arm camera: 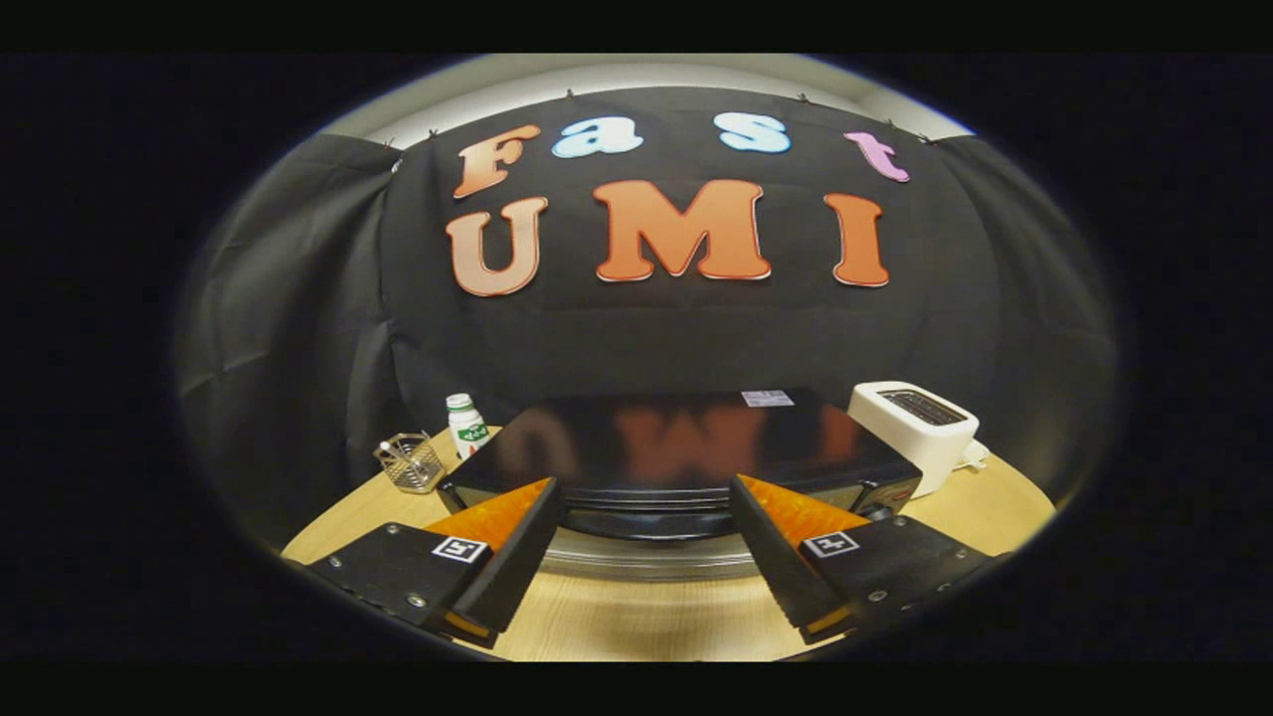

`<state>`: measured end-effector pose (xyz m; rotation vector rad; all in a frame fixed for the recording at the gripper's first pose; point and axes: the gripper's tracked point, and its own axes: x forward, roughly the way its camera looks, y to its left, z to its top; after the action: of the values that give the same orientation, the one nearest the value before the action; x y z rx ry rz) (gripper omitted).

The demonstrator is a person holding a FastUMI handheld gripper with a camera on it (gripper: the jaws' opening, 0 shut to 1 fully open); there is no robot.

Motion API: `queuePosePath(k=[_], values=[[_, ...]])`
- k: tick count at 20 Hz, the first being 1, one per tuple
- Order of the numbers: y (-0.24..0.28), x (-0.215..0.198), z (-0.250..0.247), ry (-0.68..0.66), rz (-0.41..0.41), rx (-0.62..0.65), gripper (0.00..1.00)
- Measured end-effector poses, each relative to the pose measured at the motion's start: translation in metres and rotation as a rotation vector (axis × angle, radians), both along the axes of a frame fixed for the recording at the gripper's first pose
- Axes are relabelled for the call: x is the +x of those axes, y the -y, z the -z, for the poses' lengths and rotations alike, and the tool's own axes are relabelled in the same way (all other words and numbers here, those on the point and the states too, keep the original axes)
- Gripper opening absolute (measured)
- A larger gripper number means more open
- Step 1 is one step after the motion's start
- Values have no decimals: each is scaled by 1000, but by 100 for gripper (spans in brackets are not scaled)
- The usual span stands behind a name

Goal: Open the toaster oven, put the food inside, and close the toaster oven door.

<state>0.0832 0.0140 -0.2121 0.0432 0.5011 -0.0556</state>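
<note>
The black toaster oven (686, 438) stands on the round wooden table (636, 617), just ahead of my fingers, and I look down on its glossy top. A silvery bar (646, 559) runs along its front, low between the two fingers. I cannot tell from this angle whether the door is shut. My gripper (644, 489) is open, its fingers spread wide on either side of the oven's front, with nothing held between them.
A white pop-up toaster (915, 428) sits right of the oven, close against it. Left of the oven stand a small white bottle with a green label (465, 423) and a wire basket (410, 462). Bare table shows in front of the oven.
</note>
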Motion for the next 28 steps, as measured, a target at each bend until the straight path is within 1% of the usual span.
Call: queuePosePath(k=[3,5,7,10,14,18,22,28], values=[[2,7,8,-4,-3,-28,99],[2,5,8,-10,4,-20,99],[0,2,6,-1,-6,-36,99],[-3,-9,6,-19,-10,-41,93],[-8,-38,4,-41,-32,-70,87],[-14,-80,13,-64,-64,-93,87],[-21,-121,37,-142,-113,-105,86],[-25,-149,61,-197,-131,-82,86]])
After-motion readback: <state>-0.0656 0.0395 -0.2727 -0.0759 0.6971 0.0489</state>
